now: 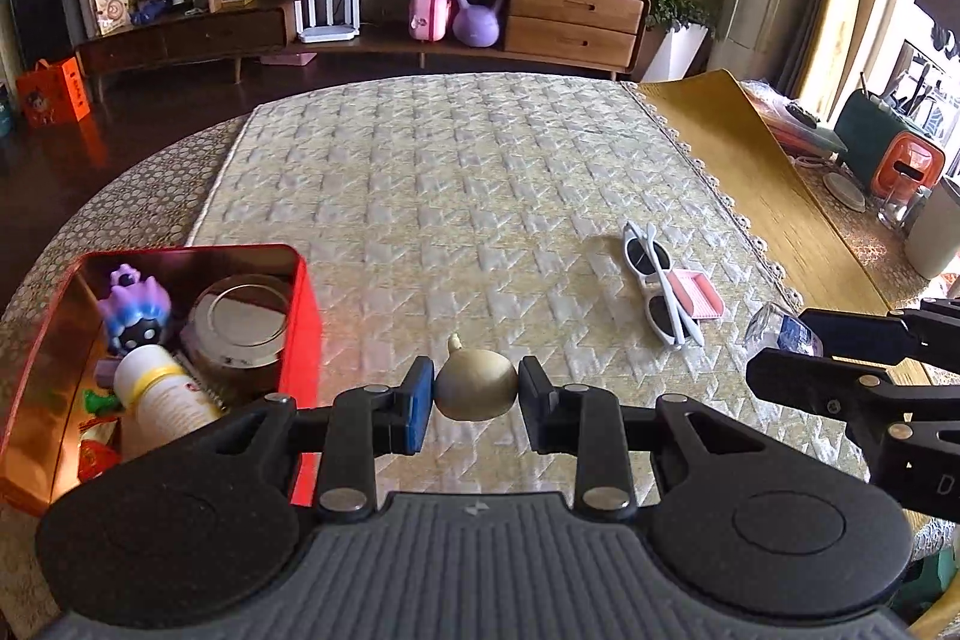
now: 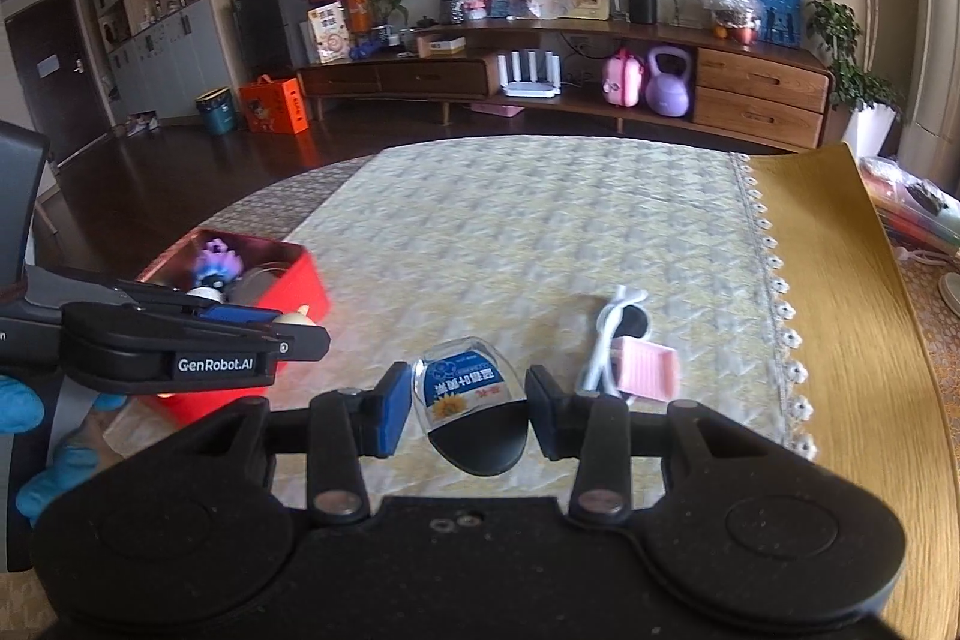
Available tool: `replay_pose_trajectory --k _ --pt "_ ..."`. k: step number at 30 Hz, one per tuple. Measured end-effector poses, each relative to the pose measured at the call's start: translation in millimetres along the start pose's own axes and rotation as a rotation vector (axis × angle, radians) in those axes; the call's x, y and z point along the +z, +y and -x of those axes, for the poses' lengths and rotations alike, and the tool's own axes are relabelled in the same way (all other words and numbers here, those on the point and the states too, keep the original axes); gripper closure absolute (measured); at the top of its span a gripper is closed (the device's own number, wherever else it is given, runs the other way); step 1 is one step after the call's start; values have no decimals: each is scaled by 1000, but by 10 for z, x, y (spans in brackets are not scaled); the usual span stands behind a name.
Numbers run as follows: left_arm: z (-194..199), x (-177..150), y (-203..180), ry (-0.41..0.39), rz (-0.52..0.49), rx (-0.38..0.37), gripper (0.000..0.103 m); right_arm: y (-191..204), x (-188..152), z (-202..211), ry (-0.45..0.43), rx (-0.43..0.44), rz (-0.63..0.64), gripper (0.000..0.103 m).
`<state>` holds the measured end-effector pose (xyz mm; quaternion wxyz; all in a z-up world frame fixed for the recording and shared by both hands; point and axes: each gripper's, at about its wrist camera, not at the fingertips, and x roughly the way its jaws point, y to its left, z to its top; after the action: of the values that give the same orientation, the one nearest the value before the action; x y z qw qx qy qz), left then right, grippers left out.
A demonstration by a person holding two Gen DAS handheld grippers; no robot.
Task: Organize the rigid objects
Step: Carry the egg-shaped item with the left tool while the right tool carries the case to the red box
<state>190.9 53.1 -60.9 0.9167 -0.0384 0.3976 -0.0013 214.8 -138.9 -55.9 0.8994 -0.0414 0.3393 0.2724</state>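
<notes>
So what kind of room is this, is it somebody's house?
Most likely a home living room. A long wooden cabinet along the wall holds a purple kettlebell and a router; there are potted plants, and a quilted cloth covers the table.

A long wooden sideboard [image 2: 564, 70] lines the far wall, holding a white router [image 2: 531, 77], a pink case [image 2: 622, 78] and a purple kettlebell [image 2: 668, 81] (all in its open shelf). An orange bag [image 2: 274, 105] stands on the dark floor.

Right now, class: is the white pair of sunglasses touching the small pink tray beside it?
Touching. In the left wrist view, the sunglasses have an arm lying across the pink tray, with no gap between them.
</notes>
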Motion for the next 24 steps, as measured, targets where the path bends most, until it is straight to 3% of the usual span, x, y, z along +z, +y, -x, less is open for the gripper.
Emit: replay_pose_trajectory --k 11,24 --pt "362 -218 649 -13 77 62 73 681 56 -90 10 78 75 62" --pt "423 -373 1334 4 154 129 73 1309 213 -471 35 150 167 62"
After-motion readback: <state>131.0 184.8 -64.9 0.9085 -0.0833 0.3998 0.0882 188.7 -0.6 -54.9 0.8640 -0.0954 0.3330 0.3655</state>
